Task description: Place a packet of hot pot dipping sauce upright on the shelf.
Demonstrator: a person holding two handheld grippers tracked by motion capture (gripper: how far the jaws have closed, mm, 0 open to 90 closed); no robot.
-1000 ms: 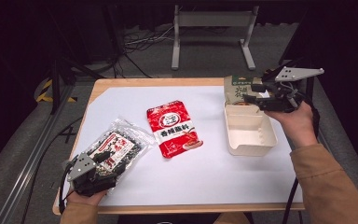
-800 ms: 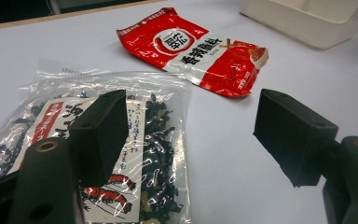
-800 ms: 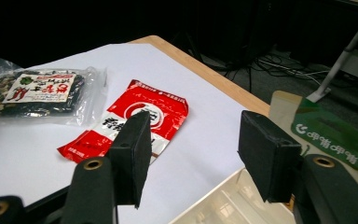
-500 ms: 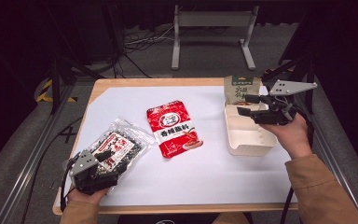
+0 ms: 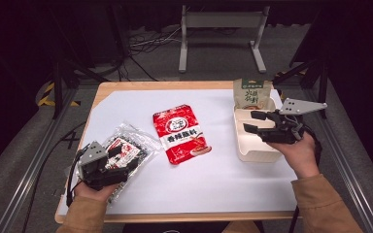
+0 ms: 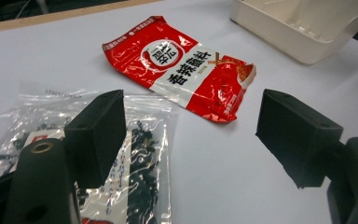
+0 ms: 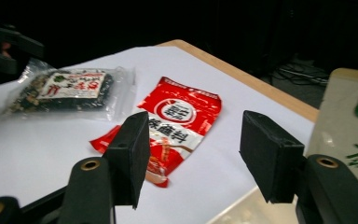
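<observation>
Both grippers gape, empty: the left gripper [image 5: 126, 166] over the clear seaweed bag [image 5: 126, 148] — to grab it (probably) — the right gripper [image 5: 252, 121] above the cream tray [image 5: 252, 154].

My high view sits above my side of the desk [image 5: 233, 194], facing forward and down, far enough back to take in the whole top. The left gripper view rides low and close, looking across the desk toward the red packet [image 6: 182, 70] and the white tray [image 6: 303, 28]. The right gripper view looks back the opposite way, also low. All three views share that red packet and the clear bag [image 7: 70, 91].
</observation>
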